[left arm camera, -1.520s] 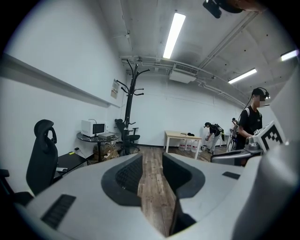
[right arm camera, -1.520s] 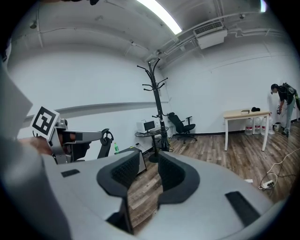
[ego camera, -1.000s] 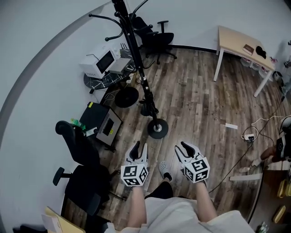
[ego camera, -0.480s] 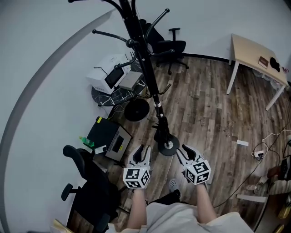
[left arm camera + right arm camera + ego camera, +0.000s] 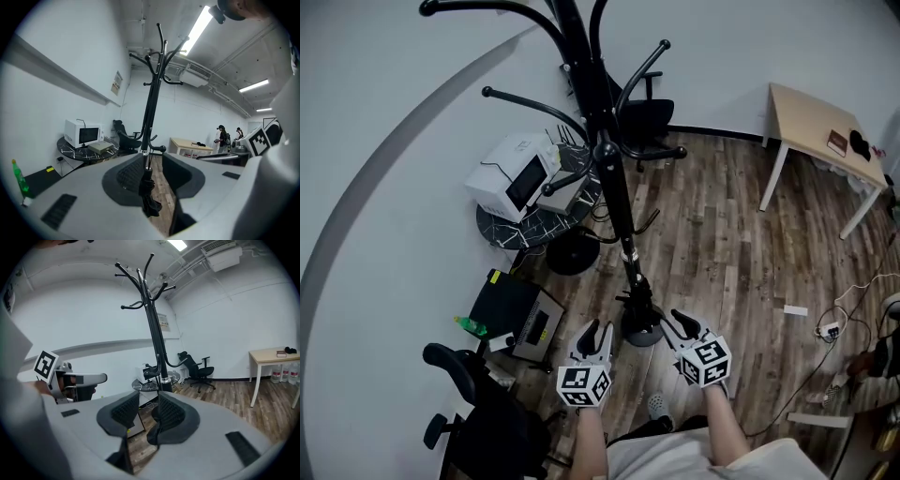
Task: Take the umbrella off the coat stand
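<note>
The black coat stand (image 5: 614, 178) rises from its round base (image 5: 642, 330) on the wooden floor, hooks spread at the top. A folded black umbrella (image 5: 636, 286) hangs low along the pole. In the left gripper view the umbrella (image 5: 147, 192) dangles in line with the gap of my left gripper (image 5: 152, 161), a short way beyond it. The left gripper (image 5: 593, 336) is open and holds nothing, just left of the base. My right gripper (image 5: 680, 323) is open too, just right of the base. In the right gripper view the coat stand (image 5: 152, 333) stands ahead of the right gripper (image 5: 147, 401).
A round dark table (image 5: 502, 225) carries a white microwave (image 5: 520, 173) left of the stand. A black box (image 5: 520, 314) lies on the floor, a black office chair (image 5: 473, 394) at lower left, another chair (image 5: 642, 112) behind. A beige desk (image 5: 820, 112) and floor cables (image 5: 825, 328) are to the right.
The stand has come nearer and now looms over the view. Both grippers have closed in on its base, one on each side, still open.
</note>
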Available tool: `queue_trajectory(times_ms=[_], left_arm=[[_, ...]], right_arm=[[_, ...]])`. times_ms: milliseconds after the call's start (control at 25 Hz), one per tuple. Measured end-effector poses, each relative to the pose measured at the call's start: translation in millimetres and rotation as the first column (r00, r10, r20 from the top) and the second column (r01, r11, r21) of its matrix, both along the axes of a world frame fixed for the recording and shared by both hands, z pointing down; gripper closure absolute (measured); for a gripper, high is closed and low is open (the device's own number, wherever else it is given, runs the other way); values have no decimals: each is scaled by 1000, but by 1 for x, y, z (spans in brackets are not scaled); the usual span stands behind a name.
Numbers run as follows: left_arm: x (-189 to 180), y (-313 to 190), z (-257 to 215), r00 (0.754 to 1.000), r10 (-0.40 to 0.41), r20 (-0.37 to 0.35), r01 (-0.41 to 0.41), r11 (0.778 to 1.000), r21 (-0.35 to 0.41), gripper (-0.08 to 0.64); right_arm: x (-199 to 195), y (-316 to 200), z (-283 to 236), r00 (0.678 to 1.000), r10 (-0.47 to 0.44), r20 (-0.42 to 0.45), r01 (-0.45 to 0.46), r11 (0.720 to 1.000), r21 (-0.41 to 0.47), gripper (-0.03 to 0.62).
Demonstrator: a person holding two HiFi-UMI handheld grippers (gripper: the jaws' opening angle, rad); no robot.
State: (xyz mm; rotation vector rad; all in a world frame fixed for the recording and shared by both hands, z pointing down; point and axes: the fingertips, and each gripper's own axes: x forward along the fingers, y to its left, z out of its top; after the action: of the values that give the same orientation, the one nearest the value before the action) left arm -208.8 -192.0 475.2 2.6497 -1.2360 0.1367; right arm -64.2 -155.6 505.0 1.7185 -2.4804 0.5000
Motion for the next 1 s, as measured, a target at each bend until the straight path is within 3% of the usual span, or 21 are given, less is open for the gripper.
queue_trajectory(times_ms=[360, 640, 1000], left_arm=[[-3, -24, -4, 998, -7, -62, 7, 1000, 2, 431], [7, -36, -3, 998, -31, -63, 31, 1000, -5, 431], [35, -54, 8, 998, -55, -36, 56, 998, 24, 431]], right_arm=[[-6, -27, -13, 998, -28, -58, 28, 1000, 1, 456], [3, -39, -16, 996, -64, -55, 65, 998, 8, 456], [3, -69, -3, 972, -234, -25, 234, 972, 16, 457]])
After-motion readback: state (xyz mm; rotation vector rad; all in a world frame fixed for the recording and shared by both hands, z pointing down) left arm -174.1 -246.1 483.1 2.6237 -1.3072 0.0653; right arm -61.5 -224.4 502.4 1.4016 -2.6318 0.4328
